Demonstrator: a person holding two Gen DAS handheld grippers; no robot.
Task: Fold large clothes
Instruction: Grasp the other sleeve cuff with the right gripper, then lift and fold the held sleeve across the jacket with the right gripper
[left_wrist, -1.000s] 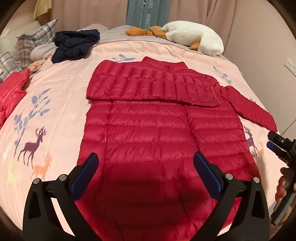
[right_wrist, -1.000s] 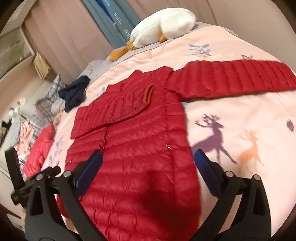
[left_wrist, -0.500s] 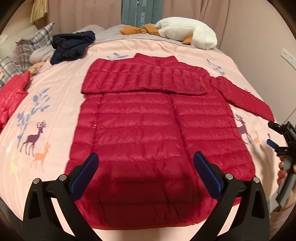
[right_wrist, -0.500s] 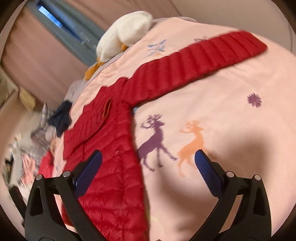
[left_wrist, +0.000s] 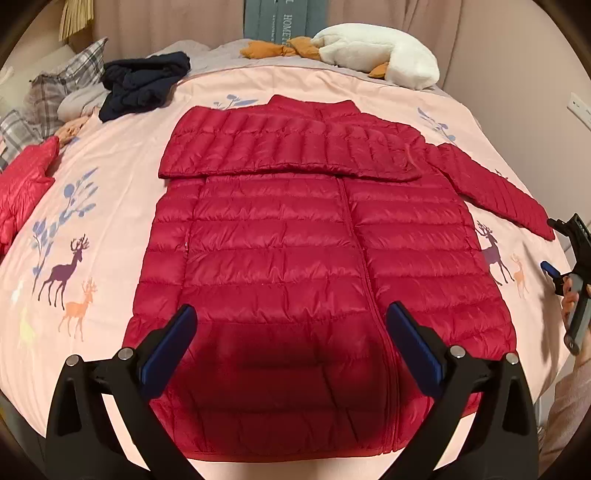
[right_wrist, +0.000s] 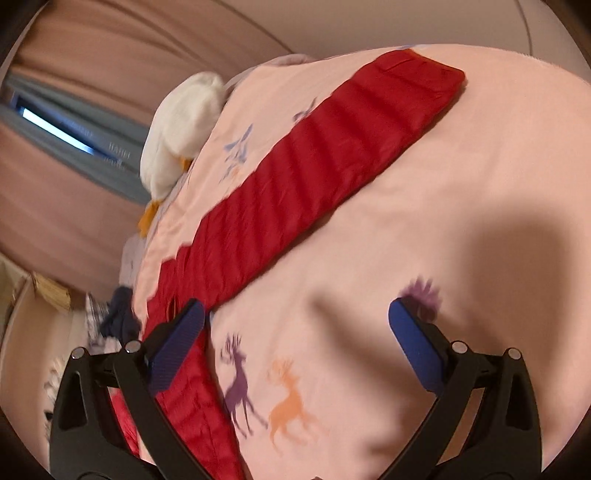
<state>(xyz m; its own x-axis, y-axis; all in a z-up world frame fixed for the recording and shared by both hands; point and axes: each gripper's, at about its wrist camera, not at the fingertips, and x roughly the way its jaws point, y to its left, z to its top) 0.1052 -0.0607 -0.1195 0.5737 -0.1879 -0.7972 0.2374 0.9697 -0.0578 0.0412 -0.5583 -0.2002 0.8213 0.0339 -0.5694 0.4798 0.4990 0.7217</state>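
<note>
A red quilted puffer jacket (left_wrist: 295, 258) lies flat on the pink bed, front up, hem toward me. One sleeve is folded across the chest (left_wrist: 288, 151); the other sleeve (left_wrist: 495, 188) stretches out to the right. My left gripper (left_wrist: 291, 332) is open and empty above the hem. My right gripper (right_wrist: 295, 328) is open and empty over the bedspread, close to the stretched sleeve (right_wrist: 314, 173). It also shows in the left wrist view (left_wrist: 569, 258), just past the cuff.
A pink deer-print bedspread (left_wrist: 92, 221) covers the bed. A white plush goose (left_wrist: 376, 55) lies at the head. A dark navy garment (left_wrist: 144, 81), plaid pillows (left_wrist: 55, 92) and another red garment (left_wrist: 22, 184) sit on the left side. A wall stands on the right.
The left gripper has pulled back toward the foot of the bed, so the whole jacket shows. The right gripper has swung right, from over the body to beside the outstretched sleeve.
</note>
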